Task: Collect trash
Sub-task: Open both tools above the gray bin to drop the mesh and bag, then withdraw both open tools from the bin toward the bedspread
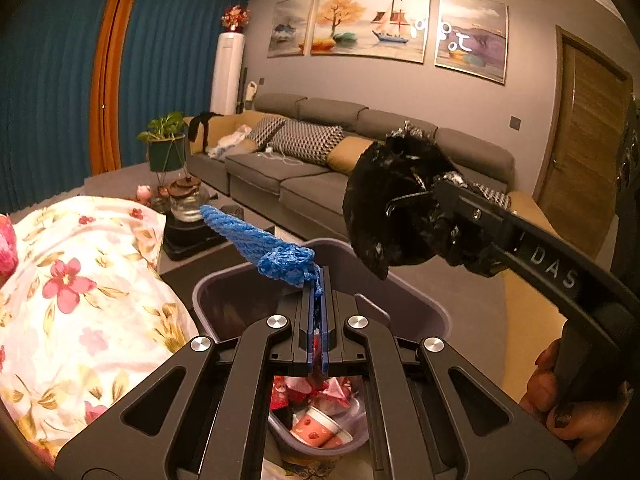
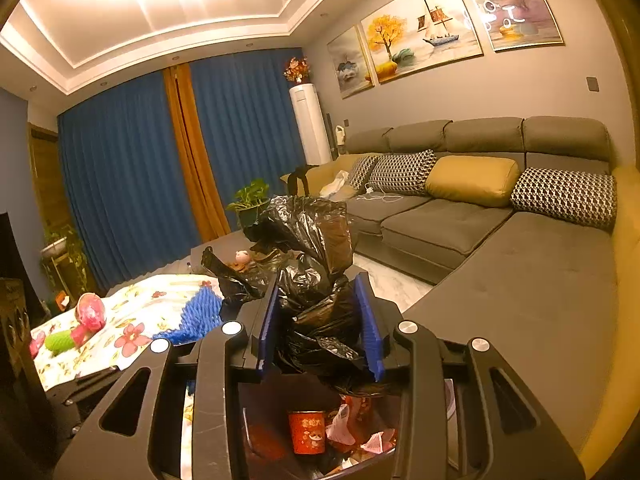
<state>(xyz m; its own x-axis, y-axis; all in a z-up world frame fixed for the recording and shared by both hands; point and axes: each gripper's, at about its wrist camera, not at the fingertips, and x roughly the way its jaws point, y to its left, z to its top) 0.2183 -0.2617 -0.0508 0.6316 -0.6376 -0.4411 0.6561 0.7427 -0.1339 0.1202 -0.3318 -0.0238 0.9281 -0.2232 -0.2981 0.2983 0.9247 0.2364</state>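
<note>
Already we have both pieces of trash lifted and hanging over the bin (image 1: 224, 292), so the job looks well under way but not finished. Our left gripper (image 1: 318, 280) is clamped tight on one end of a blue foam net sleeve (image 1: 256, 240), which sticks out ahead and to the left above the bin's far rim. Our right gripper (image 2: 320, 320) has a crumpled black plastic bag (image 2: 316, 248) bunched between its blue pads (image 2: 370, 332), with most of the bag ballooning up past the fingertips; the jaws stand partly apart around the wad, and the plastic presses against both pads. Looking down between the fingers in both views, we see the bin already carries earlier pickings: a red can (image 2: 306, 432), a strawberry-print paper cup (image 1: 320, 426) and pink and red wrappers. What we judge is left is letting both items go so they drop inside, since neither has been released yet. Beyond that, the floral cloth (image 1: 80, 288) on the worktop to our left bears a pink-and-green fruit-like thing (image 2: 90, 316); whether it counts as trash we cannot tell.
</note>
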